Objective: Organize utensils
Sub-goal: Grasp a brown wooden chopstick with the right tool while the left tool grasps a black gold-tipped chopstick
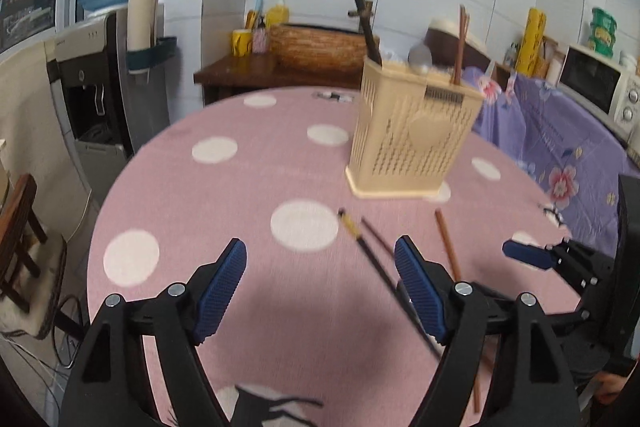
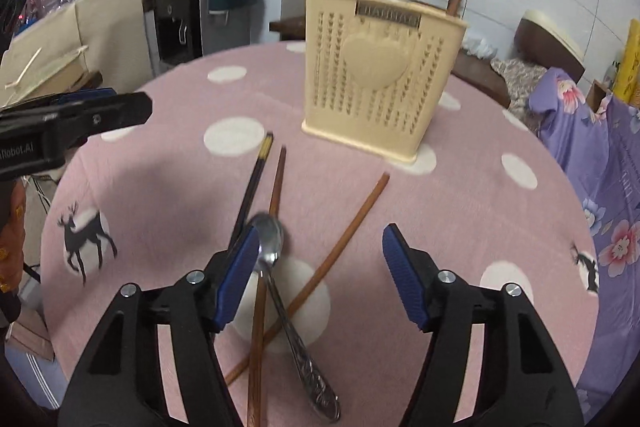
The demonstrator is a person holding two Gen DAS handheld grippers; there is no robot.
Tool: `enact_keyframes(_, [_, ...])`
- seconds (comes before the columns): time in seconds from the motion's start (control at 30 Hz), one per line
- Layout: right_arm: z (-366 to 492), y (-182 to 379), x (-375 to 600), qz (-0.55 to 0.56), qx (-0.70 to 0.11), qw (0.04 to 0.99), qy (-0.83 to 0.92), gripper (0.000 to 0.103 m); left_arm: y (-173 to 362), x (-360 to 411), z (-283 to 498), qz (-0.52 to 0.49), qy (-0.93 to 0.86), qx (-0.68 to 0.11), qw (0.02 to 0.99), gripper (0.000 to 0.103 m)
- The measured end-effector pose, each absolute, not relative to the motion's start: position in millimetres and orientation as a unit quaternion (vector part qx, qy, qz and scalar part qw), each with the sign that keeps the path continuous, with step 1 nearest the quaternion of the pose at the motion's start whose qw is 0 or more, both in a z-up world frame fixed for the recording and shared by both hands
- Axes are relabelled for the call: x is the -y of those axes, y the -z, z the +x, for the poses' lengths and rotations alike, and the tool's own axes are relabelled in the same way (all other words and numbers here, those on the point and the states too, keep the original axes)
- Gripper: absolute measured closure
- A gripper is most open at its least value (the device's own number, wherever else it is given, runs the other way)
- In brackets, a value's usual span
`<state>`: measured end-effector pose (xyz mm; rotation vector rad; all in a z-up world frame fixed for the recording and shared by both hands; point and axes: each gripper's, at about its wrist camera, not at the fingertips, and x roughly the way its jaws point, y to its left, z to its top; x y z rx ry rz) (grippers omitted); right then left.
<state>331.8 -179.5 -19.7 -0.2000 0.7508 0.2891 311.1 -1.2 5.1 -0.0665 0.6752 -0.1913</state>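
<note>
Both the left gripper (image 1: 320, 291) and right gripper (image 2: 320, 275) are wide open, holding nothing. A metal spoon (image 2: 280, 267) and chopsticks (image 2: 352, 227) lie in front of the cream utensil holder (image 2: 376, 75).

My table (image 2: 460, 219) wears pink cloth with white dots and black deer; the holder (image 2: 376, 75) is cream with a heart; chopsticks (image 2: 276, 187) are brown, one (image 2: 252, 187) black with yellow banding; the spoon (image 2: 272, 239) is silver; my gripper pads (image 2: 404, 275) are blue

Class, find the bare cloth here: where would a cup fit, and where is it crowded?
Bare: cloth left of the holder, toward the deer print; also right of the brown chopstick. Crowded: spoon and chopsticks crossing before the holder.
</note>
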Motion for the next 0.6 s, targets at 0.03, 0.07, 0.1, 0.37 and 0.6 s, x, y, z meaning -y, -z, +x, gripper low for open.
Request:
enact_keyframes(0.03, [331.4,23.9,182.3,-0.095,-0.371,0.914,-0.135,0.041,0.2,1.0,309.1,-0.032,0.094,-0.338,0.936,0.027])
enact_keyframes(0.07, [331.8,28.4,186.4,-0.085,-0.381,0.912,-0.128,0.043,5.2,0.1,308.5,-0.035,0.094,-0.345,0.933,0.027])
enact_keyframes(0.1, [333.6,31.3,191.8,-0.068,-0.390,0.910,-0.120,0.044,9.3,-1.2,307.7,-0.039,0.094,-0.351,0.931,0.027])
enact_keyframes(0.37, [370.1,39.3,202.8,0.021,-0.444,0.893,-0.071,0.055,27.6,8.4,321.4,-0.044,0.100,-0.388,0.915,0.039])
enact_keyframes(0.6, [405.2,41.4,196.6,0.037,-0.457,0.888,-0.020,0.058,30.2,24.1,359.3,-0.057,0.104,-0.423,0.898,0.043])
